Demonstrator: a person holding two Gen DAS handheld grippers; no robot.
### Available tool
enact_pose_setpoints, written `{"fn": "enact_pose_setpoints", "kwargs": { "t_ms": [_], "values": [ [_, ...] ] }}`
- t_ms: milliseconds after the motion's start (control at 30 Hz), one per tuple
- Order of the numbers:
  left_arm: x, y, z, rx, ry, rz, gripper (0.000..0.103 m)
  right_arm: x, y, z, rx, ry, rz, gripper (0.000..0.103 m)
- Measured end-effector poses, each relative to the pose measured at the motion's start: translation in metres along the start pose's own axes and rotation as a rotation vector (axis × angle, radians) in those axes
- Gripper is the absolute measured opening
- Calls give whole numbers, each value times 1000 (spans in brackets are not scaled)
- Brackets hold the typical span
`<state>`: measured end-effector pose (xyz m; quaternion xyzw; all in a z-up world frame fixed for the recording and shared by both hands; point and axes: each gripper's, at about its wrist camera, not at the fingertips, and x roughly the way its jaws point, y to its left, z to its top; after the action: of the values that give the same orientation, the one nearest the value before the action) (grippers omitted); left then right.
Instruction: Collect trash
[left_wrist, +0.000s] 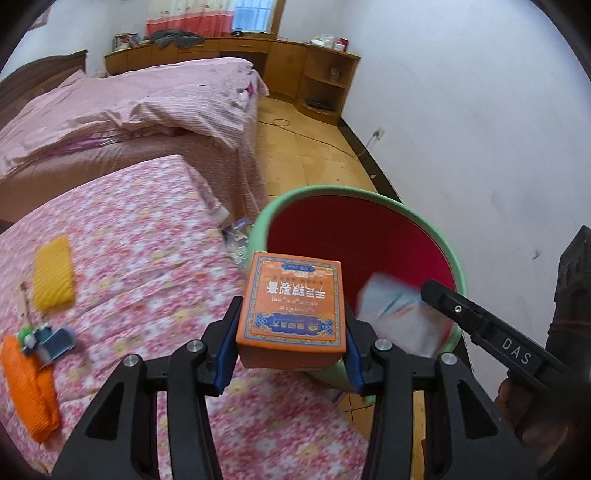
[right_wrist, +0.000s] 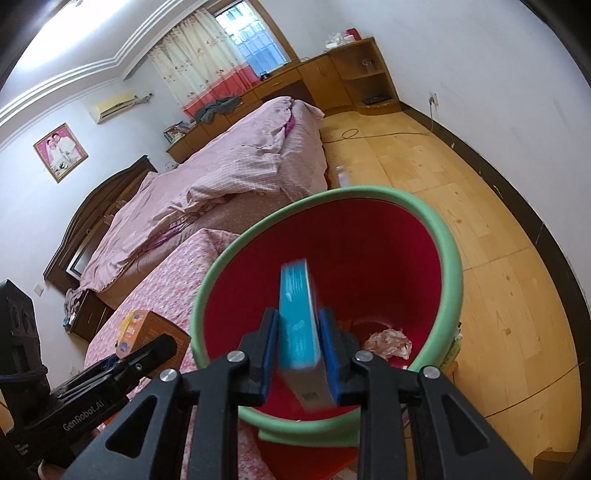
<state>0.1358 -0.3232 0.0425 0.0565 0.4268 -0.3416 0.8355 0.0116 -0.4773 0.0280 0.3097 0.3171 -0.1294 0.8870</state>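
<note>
Left wrist view: left gripper (left_wrist: 291, 328) clamped an orange box (left_wrist: 293, 306) at part width, blue pads on its two long sides, long axis running up-frame toward the bin (left_wrist: 452, 258). Box's far end overlapped the green rim at frame centre; the near end appeared short of it, over the floral bedspread (left_wrist: 129, 266). Right wrist view: right gripper (right_wrist: 301, 354) pinched a thin blue box (right_wrist: 299, 317) on edge, jaws narrow, long axis pointing into the red interior. It hung inside the rim at lower centre, above crumpled paper (right_wrist: 388, 343). Judged the right hand nearer release; the left needs carrying further up-frame, over the opening.
</note>
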Motion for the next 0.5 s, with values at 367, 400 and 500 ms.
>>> {"fn": "enact_pose_setpoints", "kwargs": {
  "t_ms": [367, 400, 500],
  "values": [
    [5, -15, 4, 17, -16, -18, 61, -3, -25, 1, 77, -15, -1, 27],
    [4, -16, 4, 12, -17, -19, 61, -4, -24, -1, 80, -16, -2, 28],
    [2, -19, 3, 11, -6, -23, 61, -7, -24, -3, 87, -18, -2, 28]
  ]
}}
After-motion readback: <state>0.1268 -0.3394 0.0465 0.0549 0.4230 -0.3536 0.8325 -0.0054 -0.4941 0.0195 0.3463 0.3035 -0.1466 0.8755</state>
